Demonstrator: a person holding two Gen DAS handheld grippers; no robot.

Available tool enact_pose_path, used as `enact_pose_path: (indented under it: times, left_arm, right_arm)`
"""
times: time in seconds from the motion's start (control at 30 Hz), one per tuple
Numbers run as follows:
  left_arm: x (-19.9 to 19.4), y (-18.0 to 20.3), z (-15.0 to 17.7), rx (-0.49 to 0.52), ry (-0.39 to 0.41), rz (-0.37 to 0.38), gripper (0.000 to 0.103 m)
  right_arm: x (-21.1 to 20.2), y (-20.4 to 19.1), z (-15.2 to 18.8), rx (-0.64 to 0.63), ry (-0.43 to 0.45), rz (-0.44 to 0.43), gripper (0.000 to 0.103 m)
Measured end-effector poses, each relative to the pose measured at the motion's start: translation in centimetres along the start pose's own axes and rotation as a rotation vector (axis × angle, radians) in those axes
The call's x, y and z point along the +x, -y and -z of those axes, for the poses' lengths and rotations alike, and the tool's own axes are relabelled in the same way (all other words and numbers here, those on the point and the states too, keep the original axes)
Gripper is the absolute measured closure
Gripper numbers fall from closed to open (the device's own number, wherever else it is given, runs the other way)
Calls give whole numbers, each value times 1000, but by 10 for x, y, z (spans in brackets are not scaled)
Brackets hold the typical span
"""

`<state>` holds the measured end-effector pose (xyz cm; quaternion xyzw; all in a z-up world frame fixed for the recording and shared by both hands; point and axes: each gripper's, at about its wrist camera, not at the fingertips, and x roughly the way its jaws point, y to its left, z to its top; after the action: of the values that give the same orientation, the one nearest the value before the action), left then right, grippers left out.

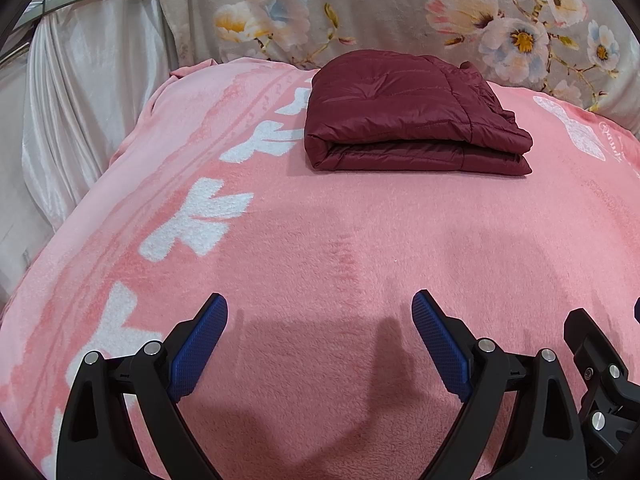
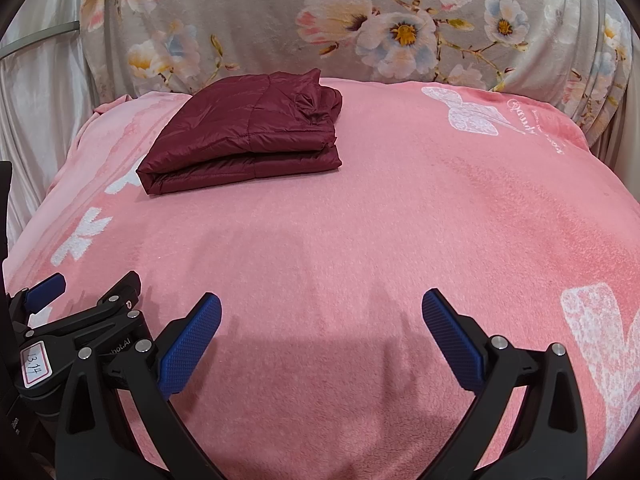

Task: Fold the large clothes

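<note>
Left tongs spread, empty | right tongs spread, empty, both hovering low over near pink blanket | maroon puffer jacket lay folded in compact stack at far side, well apart | fold looked finished, tongs likely released.

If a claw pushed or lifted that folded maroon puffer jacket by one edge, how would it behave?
The folded maroon puffer jacket would probably flop open if lifted by one edge: its layers lie loose. Its sheen suggests a slick shell, so the pads might slip. The quilted puffiness suggests it is light; on the fuzzy pink blanket, a push may bunch it instead of sliding it.
</note>
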<state>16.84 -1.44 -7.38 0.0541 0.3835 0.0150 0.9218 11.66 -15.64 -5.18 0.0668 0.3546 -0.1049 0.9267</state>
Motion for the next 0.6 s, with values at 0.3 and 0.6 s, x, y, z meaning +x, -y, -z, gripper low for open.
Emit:
enact_pose_path:
  times: [0.3, 0.6]
  left_arm:
    - [0, -1, 0, 1, 1, -1, 13]
    - [0, -3, -1, 0, 5, 0, 14]
  right_arm:
    - [0, 1, 0, -2, 0, 0, 5]
    - [0, 1, 0, -2, 0, 0, 5]
